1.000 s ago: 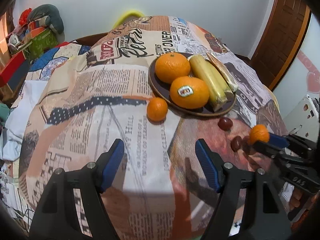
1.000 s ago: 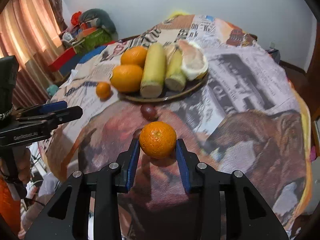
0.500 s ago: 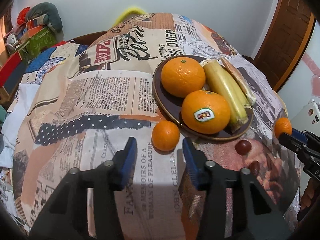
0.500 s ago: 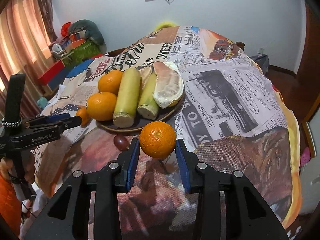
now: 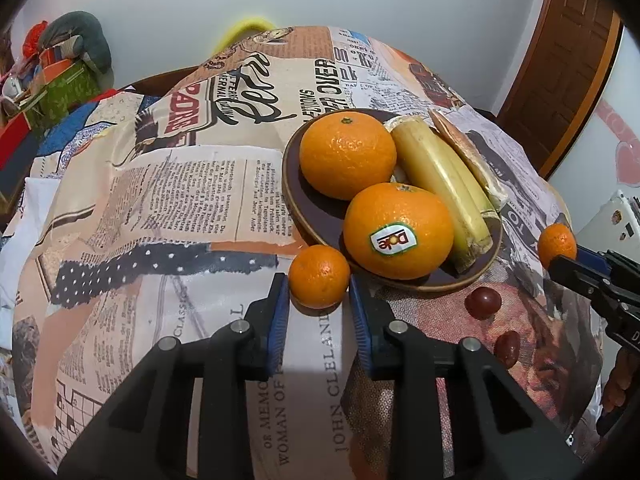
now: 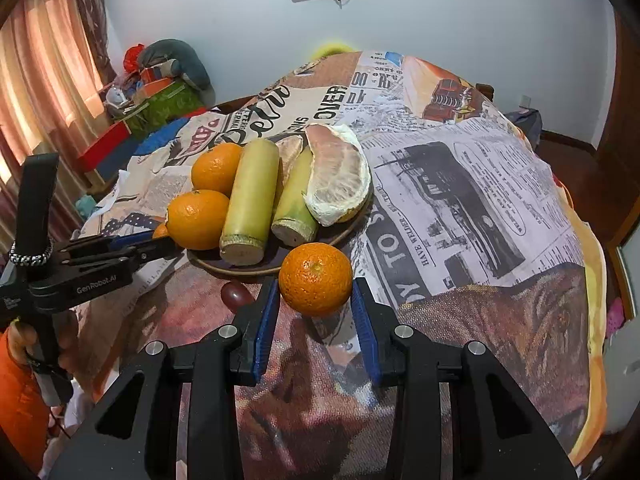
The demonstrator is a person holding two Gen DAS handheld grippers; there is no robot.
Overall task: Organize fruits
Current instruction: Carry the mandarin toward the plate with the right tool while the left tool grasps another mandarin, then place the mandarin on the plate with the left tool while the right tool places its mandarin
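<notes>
Most of the fruit is on the plate (image 5: 304, 216) by now: two large oranges, one bare (image 5: 347, 154) and one with a Dole sticker (image 5: 398, 230), two pale yellow stalks (image 5: 444, 184) lying side by side, and a peeled pomelo wedge (image 6: 340, 176) leaning on the far side. What is left, as far as these views show, is two tangerines and two grapes. Your right gripper (image 6: 316, 308) is clamped on one tangerine (image 6: 316, 278), held in the air just beside the plate's near rim, so that piece looks close to being set down. Your left gripper (image 5: 319, 304) straddles the other tangerine (image 5: 319, 276), which sits on the cloth (image 5: 160, 200) touching or nearly touching the plate's edge beside the stickered orange; the blue pads are right at its sides, but you cannot tell from here whether they are pressing it or merely flanking it. The two grapes lie on the cloth in front of the plate, one (image 5: 483, 302) near the rim and one (image 5: 507, 348) closer to you, and neither gripper is on them. Free space on the plate looks tight: the clearest bare patch is on the left edge, by the oranges, so I would judge both tangerines need placing with care so nothing rolls off. I reckon you are past halfway, with four small pieces to go.
</notes>
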